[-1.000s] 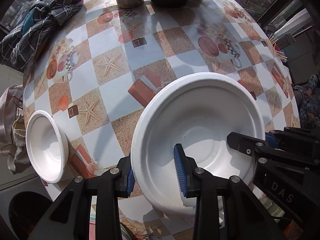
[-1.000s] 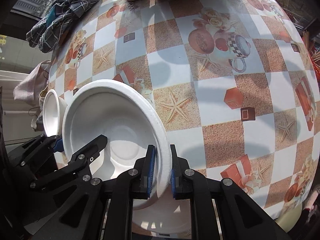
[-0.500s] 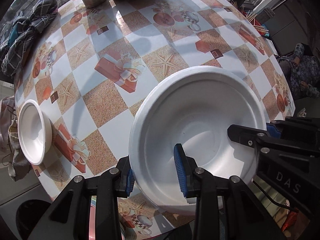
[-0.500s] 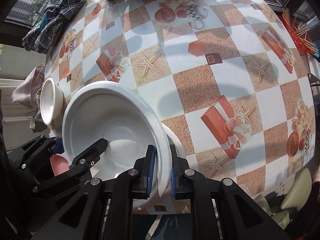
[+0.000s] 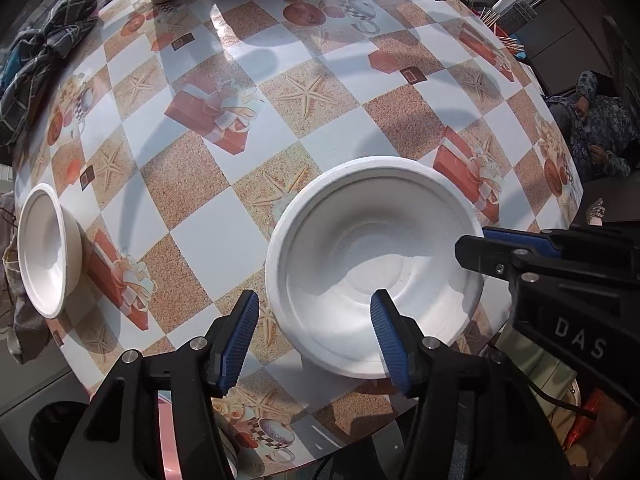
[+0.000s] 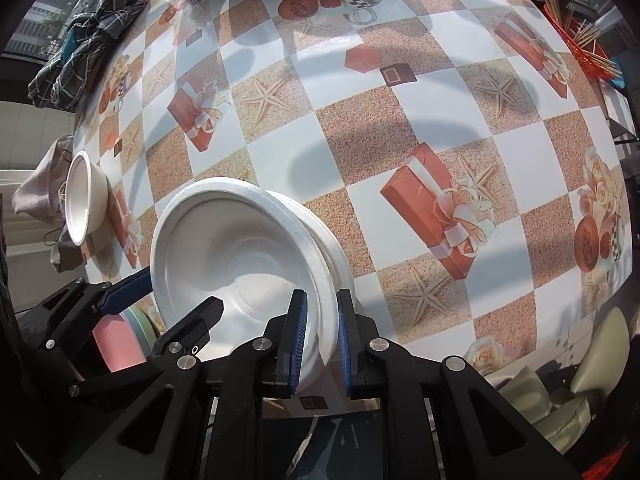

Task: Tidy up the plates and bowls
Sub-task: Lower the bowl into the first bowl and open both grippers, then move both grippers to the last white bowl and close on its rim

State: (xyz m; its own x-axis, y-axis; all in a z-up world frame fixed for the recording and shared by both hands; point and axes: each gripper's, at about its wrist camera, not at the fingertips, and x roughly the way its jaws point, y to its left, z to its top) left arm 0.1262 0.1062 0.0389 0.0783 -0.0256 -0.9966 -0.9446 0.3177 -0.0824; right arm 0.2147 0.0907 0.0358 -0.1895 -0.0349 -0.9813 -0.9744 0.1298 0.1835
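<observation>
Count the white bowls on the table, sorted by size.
Large white bowls: 2, stacked, with the top bowl nested in the lower bowl
Small white bowl: 1
Total: 3

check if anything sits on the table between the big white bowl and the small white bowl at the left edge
Nothing visible does. Between the big white bowl, pinched at its rim by the right tool, and the small white bowl lies only bare patterned tablecloth. The open left tool hangs at the near edge, below that line.
</observation>
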